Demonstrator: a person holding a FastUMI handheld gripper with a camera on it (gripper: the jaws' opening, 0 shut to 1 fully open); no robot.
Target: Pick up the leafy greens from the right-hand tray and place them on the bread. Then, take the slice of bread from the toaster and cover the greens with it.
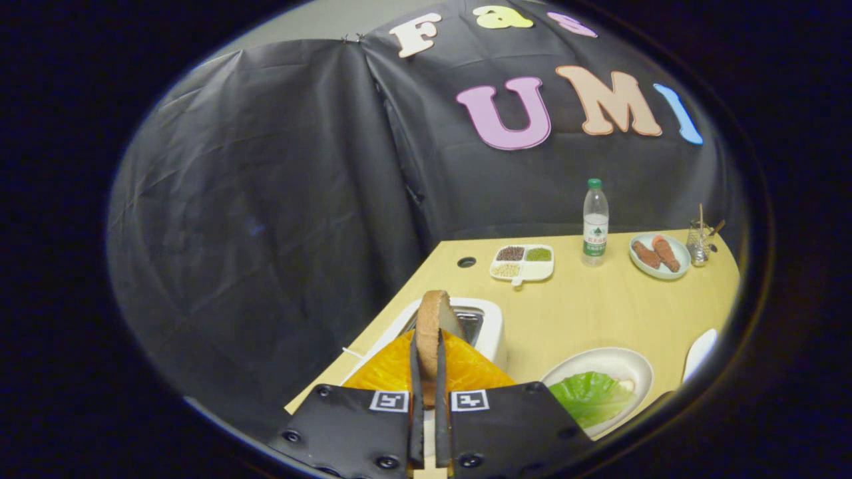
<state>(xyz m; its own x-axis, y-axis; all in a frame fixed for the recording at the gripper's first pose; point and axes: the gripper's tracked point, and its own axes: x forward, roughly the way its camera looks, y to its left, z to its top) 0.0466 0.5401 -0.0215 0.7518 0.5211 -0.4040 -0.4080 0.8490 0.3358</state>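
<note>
Bread (431, 318), a rounded slice with a brown crust and a pale crumb face, stands on edge, pinched between the gripper's (426, 362) two narrow fingers, which are drawn close together with only the slice's thickness between them. The slice is held above the toaster (491, 332), a smooth white box with a shiny metal slot in its top, which sits near the table's (586, 313) left edge. To the right of the fingers lies a round white plate (632, 366) with a glossy rim, and on it a crinkled, veined green leaf (589, 396) covers most of another piece of bread, of which only a small pale corner (626, 384) peeks out beside the leaf. The table is light wood-grain laminate with a small dark round hole (466, 262) near its far left corner. Along the far edge stand a white divided tray (522, 261) holding grainy heaps of dark, green and pale seeds, a clear plastic bottle (595, 223) with a green cap, a shallow pale dish (660, 255) with two reddish-brown lumpy pieces, and a small glass jar (697, 243) with thin sticks in it. A smooth white rounded object (700, 352) shows at the right edge of the table.
</note>
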